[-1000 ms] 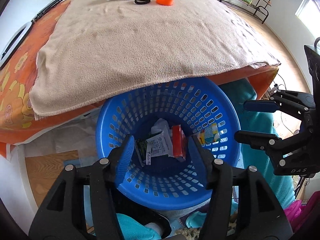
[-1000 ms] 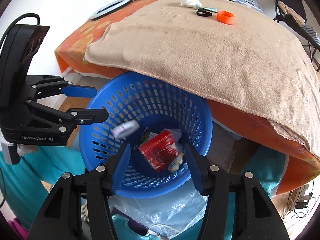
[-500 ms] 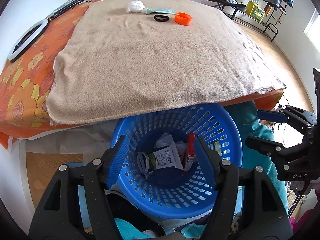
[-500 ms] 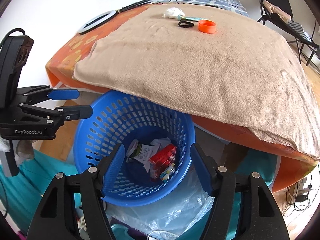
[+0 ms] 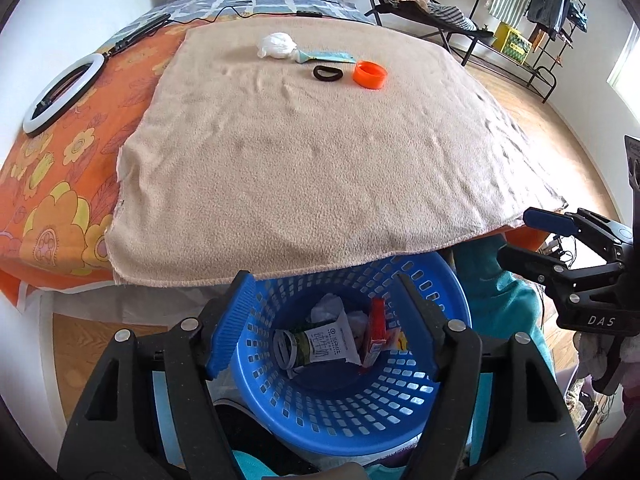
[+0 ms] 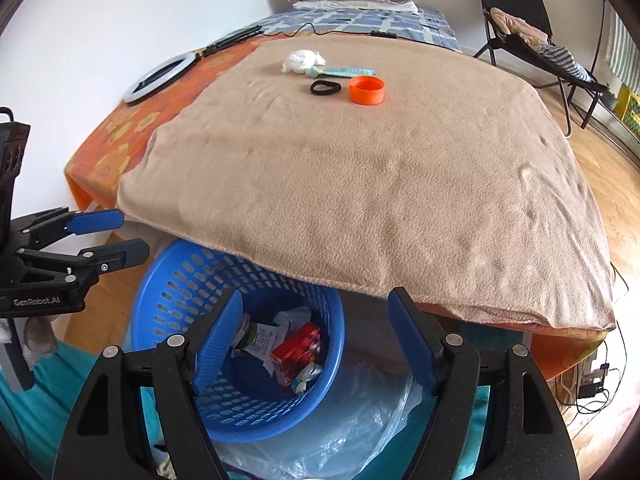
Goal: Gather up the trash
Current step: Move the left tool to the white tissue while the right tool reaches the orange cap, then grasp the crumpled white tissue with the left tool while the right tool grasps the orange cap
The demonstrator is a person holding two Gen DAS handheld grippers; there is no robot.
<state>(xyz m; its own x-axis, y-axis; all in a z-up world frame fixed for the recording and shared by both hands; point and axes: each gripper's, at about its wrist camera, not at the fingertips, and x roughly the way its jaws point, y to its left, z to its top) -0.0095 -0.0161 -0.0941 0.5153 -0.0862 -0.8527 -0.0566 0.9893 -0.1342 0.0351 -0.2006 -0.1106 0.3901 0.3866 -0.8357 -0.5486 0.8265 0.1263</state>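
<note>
Both claws open over basket (image 5: 348,420).

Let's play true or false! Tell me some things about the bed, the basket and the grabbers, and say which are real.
1. The round orange plastic cap lies on the beige fleece blanket. True.
2. The blue plastic basket with holes is empty. False: a red carton and wrappers lie inside.
3. The left gripper holds a wrapper. False: its jaws are open, holding nothing.
4. The black hair tie lies beside the cap. True.
5. The right gripper is open. True.
</note>
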